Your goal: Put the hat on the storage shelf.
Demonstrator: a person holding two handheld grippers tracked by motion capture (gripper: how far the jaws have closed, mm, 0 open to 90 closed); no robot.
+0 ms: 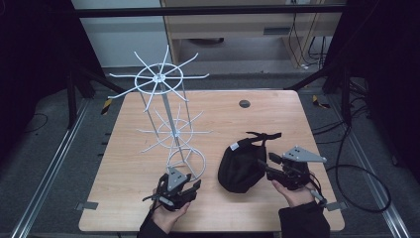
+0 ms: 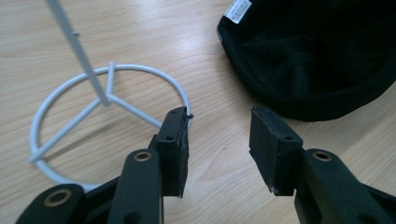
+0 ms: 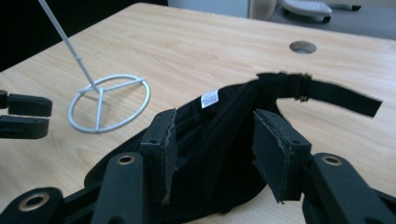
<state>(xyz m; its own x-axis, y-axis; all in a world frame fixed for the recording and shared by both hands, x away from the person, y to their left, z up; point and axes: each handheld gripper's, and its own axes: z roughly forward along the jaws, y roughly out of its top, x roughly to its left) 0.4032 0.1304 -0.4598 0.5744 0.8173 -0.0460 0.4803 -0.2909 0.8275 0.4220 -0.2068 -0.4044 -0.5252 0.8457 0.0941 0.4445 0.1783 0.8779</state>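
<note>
1. Currently, a black cap (image 1: 241,168) lies upside down on the wooden table (image 1: 129,163), right of centre and toward the person's edge, its opening facing up. Its adjusting strap (image 1: 262,135) trails off toward the far side.

2. In the right gripper view a white label (image 3: 209,99) shows inside the cap's rim; the same label (image 2: 237,9) appears in the left gripper view.

3. Left gripper (image 1: 190,188) — held in the left hand (image 1: 166,213) near the table's near edge, just left of the cap. Jaws released, parted, nothing between them. In its own view the pads (image 2: 180,149) stand over bare wood, the gap lying between the rack's ring and the cap's edge.

4. Right gripper (image 1: 262,166) — held in the right hand (image 1: 292,194) at the cap's right side, jaws pointing left toward it. Jaws parted; in its own view the cap's dark fabric lies in the gap beyond the pads (image 3: 273,149). Pads do not appear to press on it; whether a pad touches the rim I cannot tell.

5. White wire rack (image 1: 166,106) stands upright left of the cap: a tall pole with two tiers of radiating prongs. Its round base ring (image 1: 198,166) rests on the table, near the cap but apart from it, just beyond the left gripper.

6. Small round hole (image 1: 244,103) in the tabletop, toward the far side, well apart from the cap.
</note>
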